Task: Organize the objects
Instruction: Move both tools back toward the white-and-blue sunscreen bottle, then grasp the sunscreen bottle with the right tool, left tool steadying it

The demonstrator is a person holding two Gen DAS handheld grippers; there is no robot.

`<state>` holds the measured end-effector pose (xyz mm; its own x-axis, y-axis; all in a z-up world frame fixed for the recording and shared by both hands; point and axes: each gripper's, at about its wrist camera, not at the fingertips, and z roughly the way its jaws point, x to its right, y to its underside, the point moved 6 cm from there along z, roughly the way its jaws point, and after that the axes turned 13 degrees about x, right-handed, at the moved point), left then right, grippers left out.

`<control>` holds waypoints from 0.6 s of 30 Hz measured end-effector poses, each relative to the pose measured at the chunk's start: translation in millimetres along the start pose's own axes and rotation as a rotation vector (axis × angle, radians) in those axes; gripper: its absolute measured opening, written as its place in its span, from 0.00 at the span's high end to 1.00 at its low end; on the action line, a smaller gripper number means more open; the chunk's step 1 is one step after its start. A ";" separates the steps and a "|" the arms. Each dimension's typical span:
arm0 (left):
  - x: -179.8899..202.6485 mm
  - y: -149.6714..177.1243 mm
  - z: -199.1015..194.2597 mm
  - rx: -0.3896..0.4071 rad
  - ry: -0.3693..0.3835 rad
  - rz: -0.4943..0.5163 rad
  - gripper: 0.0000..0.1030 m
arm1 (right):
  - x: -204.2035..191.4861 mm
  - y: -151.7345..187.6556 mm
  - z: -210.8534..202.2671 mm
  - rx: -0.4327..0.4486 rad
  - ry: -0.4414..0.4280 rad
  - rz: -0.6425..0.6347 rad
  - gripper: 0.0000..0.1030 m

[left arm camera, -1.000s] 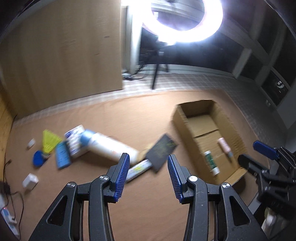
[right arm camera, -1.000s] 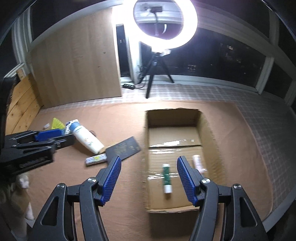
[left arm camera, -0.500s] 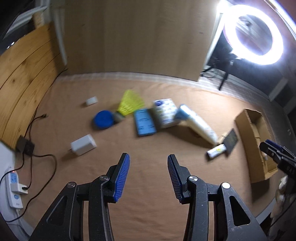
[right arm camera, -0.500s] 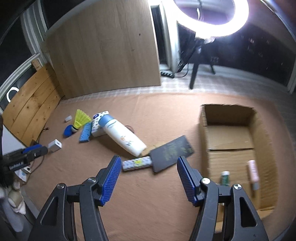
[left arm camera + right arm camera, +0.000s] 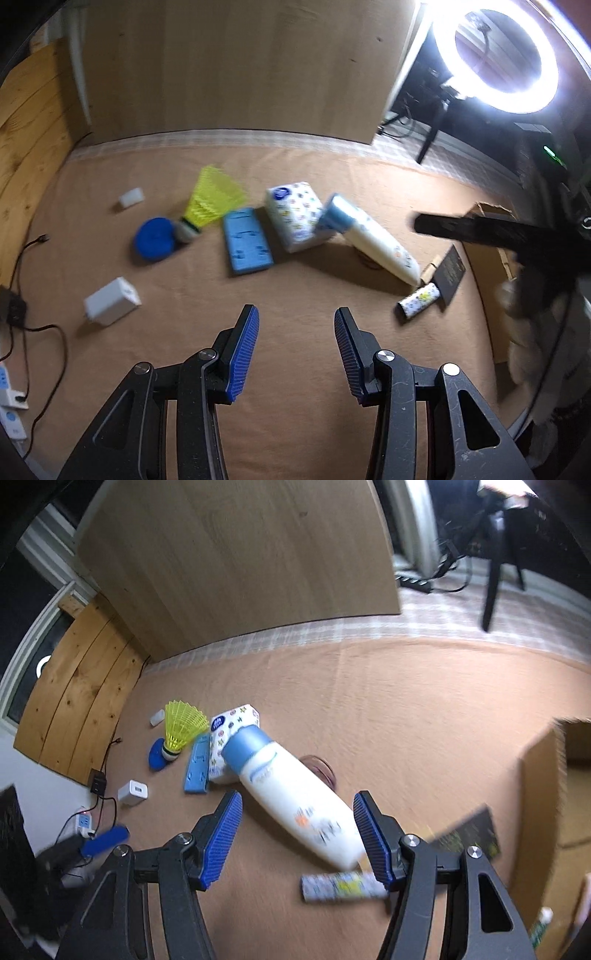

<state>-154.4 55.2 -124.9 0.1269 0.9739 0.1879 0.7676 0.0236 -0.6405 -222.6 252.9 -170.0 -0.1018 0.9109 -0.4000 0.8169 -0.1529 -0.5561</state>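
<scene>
Blue-padded, our left gripper (image 5: pixel 295 354) and right gripper (image 5: pixel 297 838) both stand wide and empty; the white bottle (image 5: pixel 291 797) lies mid-frame on the tan mat (image 5: pixel 406 716), cardboard box (image 5: pixel 543 794) at right.

Yellow shuttlecock (image 5: pixel 213 199), blue-capped white bottle (image 5: pixel 291 794)

Scattered across the mat (image 5: pixel 295 302), from left to right in the left wrist view: charger block (image 5: pixel 110 301) nearest, small eraser (image 5: pixel 131 196) farther back, round disc (image 5: pixel 154 238) touching the shuttlecock (image 5: pixel 210 201), flat case (image 5: pixel 246 240) just beside a tissue pack (image 5: pixel 295 214), then the bottle (image 5: pixel 369 238) leaning on that pack. Right of the bottle's base, a dark card (image 5: pixel 450 275) with a small tube (image 5: pixel 419 301) in front. Farthest right, a cardboard box (image 5: pixel 543 794)
</scene>
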 end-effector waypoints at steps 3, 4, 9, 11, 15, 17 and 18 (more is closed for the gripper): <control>9.1 -1.3 7.3 -0.007 0.011 0.009 0.55 | -1.5 -7.4 24.1 -0.028 -0.019 0.027 0.43; 9.5 -1.5 8.6 -0.008 0.010 0.011 0.55 | -2.0 -10.0 31.9 -0.037 -0.025 0.036 0.43; -2.5 -4.3 10.3 -0.010 -0.011 -0.004 0.55 | -3.3 -21.8 59.4 -0.066 -0.045 0.064 0.43; -10.8 -4.2 9.7 -0.011 -0.021 -0.016 0.55 | -4.6 -22.4 68.6 -0.086 -0.054 0.062 0.43; -24.0 -2.6 8.5 -0.012 -0.035 -0.029 0.55 | -11.0 -19.8 74.5 -0.114 -0.101 0.072 0.43; -27.8 -2.4 8.4 -0.012 -0.038 -0.031 0.55 | -16.6 -15.2 75.3 -0.134 -0.118 0.065 0.44; -29.7 -2.2 8.1 -0.011 -0.040 -0.031 0.55 | -20.3 -12.0 74.7 -0.141 -0.124 0.055 0.44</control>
<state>-164.9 28.0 -135.1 0.0777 0.9810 0.1775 0.7774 0.0519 -0.6269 -272.7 207.7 -209.6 -0.1167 0.8470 -0.5187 0.8937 -0.1383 -0.4269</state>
